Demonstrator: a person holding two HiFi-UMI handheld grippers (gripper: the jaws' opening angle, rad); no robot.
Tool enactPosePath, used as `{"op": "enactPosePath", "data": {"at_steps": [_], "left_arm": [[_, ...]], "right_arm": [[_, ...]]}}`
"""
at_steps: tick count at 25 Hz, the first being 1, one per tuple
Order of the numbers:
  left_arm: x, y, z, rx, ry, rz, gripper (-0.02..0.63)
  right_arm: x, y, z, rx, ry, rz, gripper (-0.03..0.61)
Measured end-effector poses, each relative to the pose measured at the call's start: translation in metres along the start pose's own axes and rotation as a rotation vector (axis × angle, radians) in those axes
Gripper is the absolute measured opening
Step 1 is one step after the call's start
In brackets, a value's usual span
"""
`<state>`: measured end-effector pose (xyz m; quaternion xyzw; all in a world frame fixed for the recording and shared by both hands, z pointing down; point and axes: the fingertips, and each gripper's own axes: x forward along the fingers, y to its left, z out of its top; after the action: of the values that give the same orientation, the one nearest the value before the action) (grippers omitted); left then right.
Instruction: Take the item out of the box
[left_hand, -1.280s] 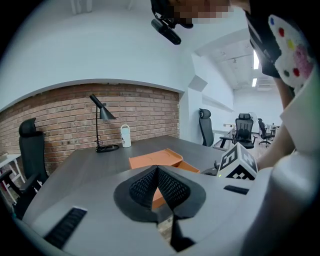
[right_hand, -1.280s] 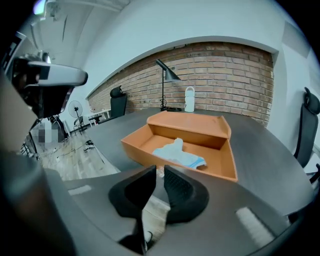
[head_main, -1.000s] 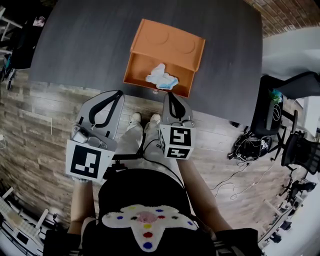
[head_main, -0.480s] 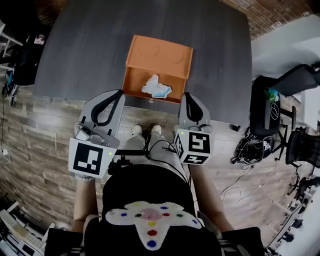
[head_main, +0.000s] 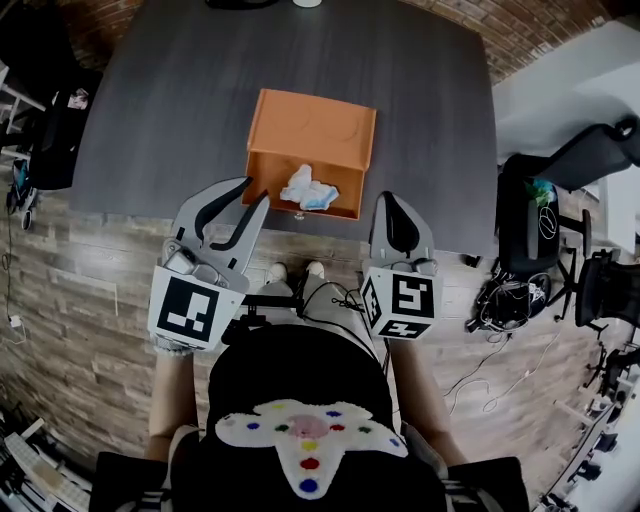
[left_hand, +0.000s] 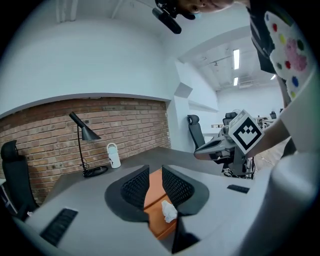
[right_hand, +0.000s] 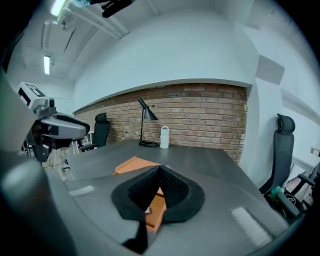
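An orange box (head_main: 312, 135) lies open on the dark table (head_main: 180, 100), lid folded back. A crumpled white and blue item (head_main: 308, 189) lies in its tray. My left gripper (head_main: 249, 196) hovers at the table's near edge, just left of the box front, open and empty. The left gripper view looks between the jaws (left_hand: 155, 170) at the box (left_hand: 156, 192) and the item (left_hand: 169, 211). My right gripper (head_main: 391, 203) hangs just right of the box front, shut with nothing in it. In the right gripper view the box (right_hand: 134, 165) shows behind the closed jaws (right_hand: 160, 169).
A black desk lamp (right_hand: 146, 117) and a white bottle (right_hand: 164, 137) stand at the table's far side by a brick wall. Office chairs (head_main: 560, 215) and floor cables (head_main: 500, 300) are to the right. The person's legs stand on wooden flooring below the table edge.
The left gripper's jaws have spread apart from a closed loop. The right gripper has shifted from the box's front opening to its right side. Both grippers have risen.
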<state>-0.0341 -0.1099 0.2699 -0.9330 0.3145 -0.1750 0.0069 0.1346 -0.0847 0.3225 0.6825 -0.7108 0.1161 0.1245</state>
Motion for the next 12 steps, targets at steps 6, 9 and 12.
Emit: {"op": "enactPosePath", "data": {"at_steps": [6, 9, 12], "left_arm": [[0.029, -0.010, -0.003, 0.044, 0.032, -0.059, 0.072], [0.034, -0.012, -0.014, 0.052, 0.049, -0.098, 0.077], [0.046, -0.019, -0.027, 0.074, 0.090, -0.153, 0.081]], "right_arm": [[0.000, -0.020, 0.001, 0.016, -0.002, -0.011, 0.009], [-0.002, -0.015, 0.002, 0.023, -0.002, -0.017, 0.009], [-0.004, -0.020, 0.000, 0.045, 0.000, -0.027, 0.009]]}}
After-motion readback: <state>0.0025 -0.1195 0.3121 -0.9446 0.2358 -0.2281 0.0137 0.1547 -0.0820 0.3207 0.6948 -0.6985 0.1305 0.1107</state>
